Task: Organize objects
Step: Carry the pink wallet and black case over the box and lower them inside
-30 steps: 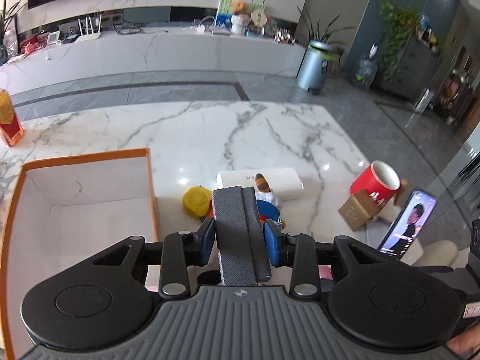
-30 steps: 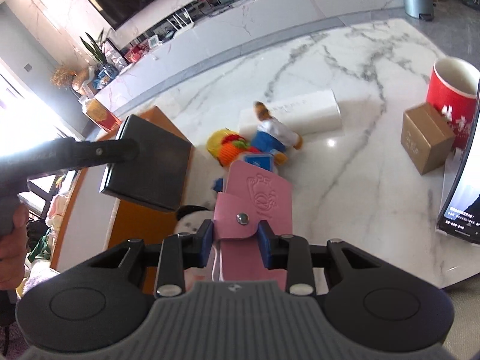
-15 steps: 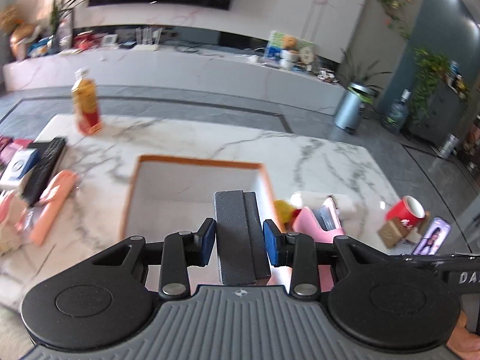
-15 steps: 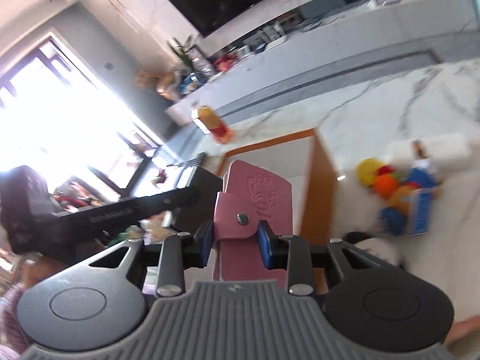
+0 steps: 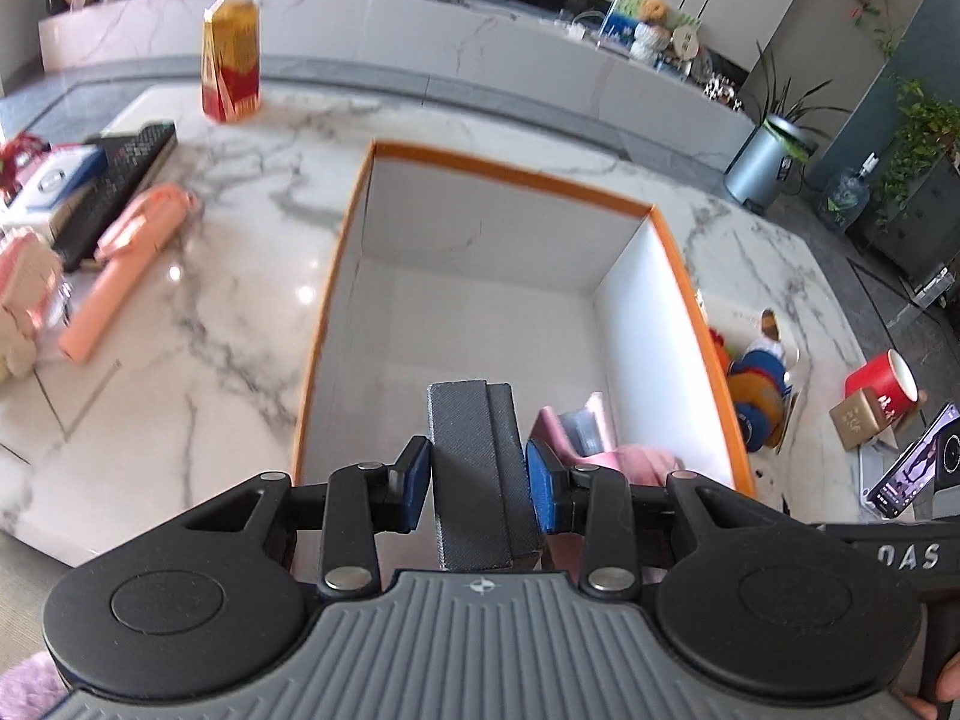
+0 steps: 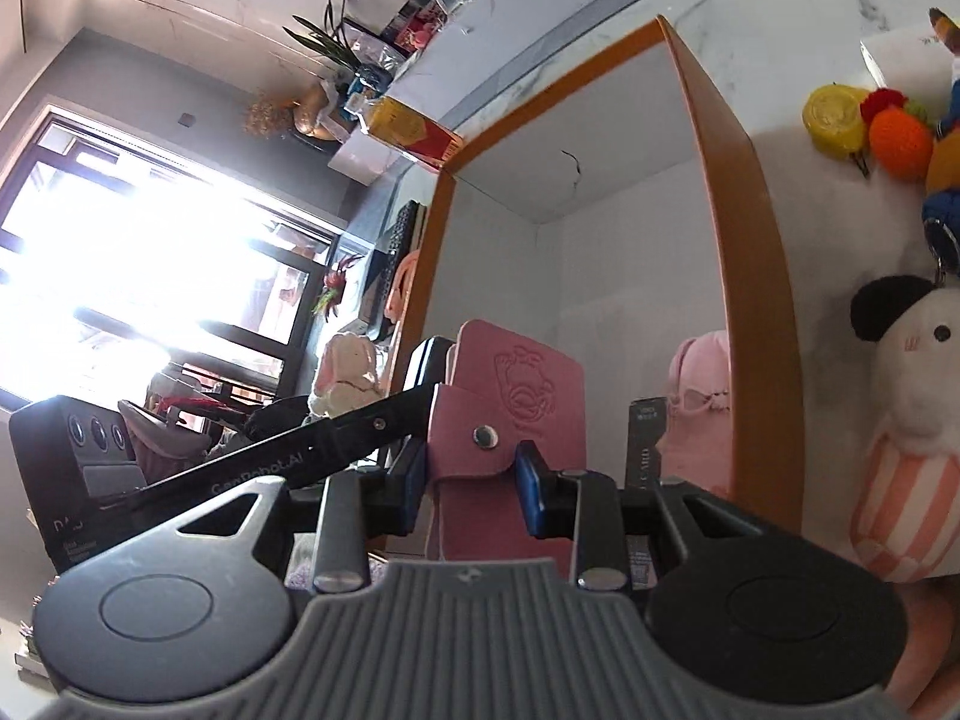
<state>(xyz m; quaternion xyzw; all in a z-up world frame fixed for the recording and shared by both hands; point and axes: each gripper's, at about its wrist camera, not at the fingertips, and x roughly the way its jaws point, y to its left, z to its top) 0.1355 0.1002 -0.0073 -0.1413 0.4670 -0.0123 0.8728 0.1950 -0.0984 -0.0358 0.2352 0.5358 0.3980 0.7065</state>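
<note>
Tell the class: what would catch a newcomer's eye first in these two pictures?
The big orange-rimmed box with white walls fills the middle of the marble table. Right in front, the left gripper clamps a dark grey case over the box, and the right gripper clamps a pink snap wallet beside it.

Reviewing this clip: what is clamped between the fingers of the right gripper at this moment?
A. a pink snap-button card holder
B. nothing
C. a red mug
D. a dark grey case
A: in the right wrist view the right gripper has its blue fingers pressed on a pink snap-button card holder, held over the orange-rimmed box; the dark grey case is in the left gripper.
</note>
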